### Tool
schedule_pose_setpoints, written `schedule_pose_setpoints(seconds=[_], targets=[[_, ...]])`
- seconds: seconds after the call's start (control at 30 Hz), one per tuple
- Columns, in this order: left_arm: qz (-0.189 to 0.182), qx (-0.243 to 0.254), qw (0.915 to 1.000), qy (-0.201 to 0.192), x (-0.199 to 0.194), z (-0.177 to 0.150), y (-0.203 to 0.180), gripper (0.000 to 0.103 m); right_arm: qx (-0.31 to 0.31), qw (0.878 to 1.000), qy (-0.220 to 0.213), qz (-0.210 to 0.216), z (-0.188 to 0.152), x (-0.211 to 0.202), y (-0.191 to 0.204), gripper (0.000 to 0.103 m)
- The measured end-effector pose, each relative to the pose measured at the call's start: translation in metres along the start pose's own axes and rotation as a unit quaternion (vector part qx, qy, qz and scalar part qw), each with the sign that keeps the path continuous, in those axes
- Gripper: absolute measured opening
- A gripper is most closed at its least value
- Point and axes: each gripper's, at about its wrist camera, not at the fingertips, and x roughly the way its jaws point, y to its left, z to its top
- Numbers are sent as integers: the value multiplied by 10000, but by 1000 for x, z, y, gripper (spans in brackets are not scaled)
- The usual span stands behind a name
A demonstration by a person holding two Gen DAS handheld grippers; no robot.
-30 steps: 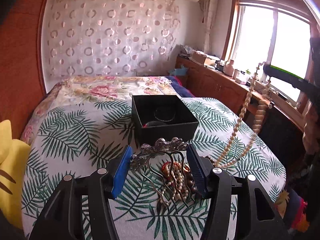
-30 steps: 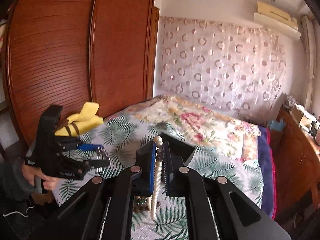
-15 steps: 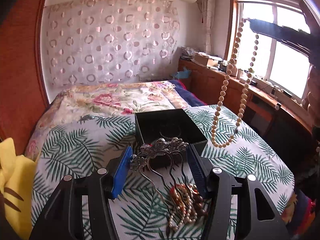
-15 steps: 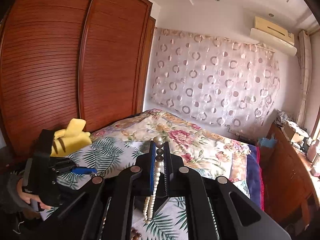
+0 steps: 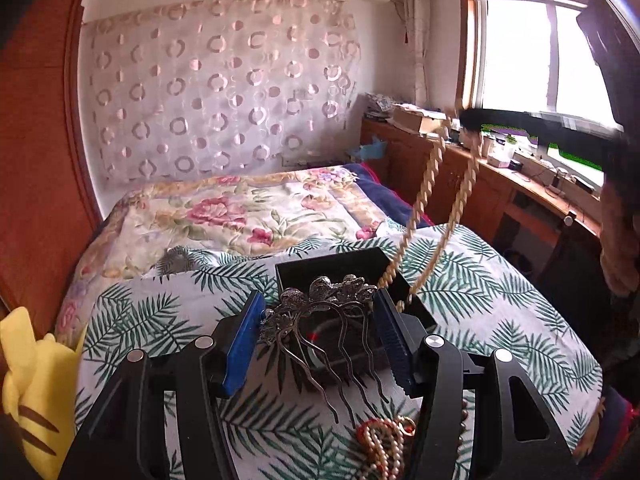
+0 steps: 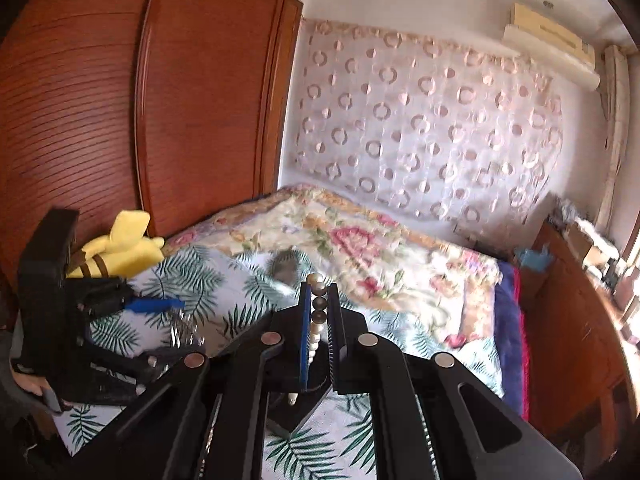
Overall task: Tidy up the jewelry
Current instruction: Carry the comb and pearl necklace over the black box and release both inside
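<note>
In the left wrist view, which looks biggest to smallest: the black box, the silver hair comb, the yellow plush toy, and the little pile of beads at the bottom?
1. Yellow plush toy, though it is cut off by the frame edge.
2. Black box and silver hair comb: about alike; the comb is nearer the camera, so unsure.
3. Pile of beads, smallest.

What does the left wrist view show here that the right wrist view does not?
Only the left wrist view shows the window and the loose jewelry pile on the bedspread.

Only the right wrist view shows the wardrobe and the right gripper pinching the bead necklace.

Both show the necklace, the black box, the hair comb in the left gripper, and the yellow plush toy.
</note>
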Motion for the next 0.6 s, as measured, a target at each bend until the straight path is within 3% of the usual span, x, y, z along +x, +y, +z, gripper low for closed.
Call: schedule_pose_setpoints(seconds=[0.37,0.6], targets=[[34,-161,9996,237,41,8,15,54,469,9934,888,546,-53,62,1,9],[40,-214,9990,391,66,13,15,54,324,9926,1010,589,-71,70,17,12]])
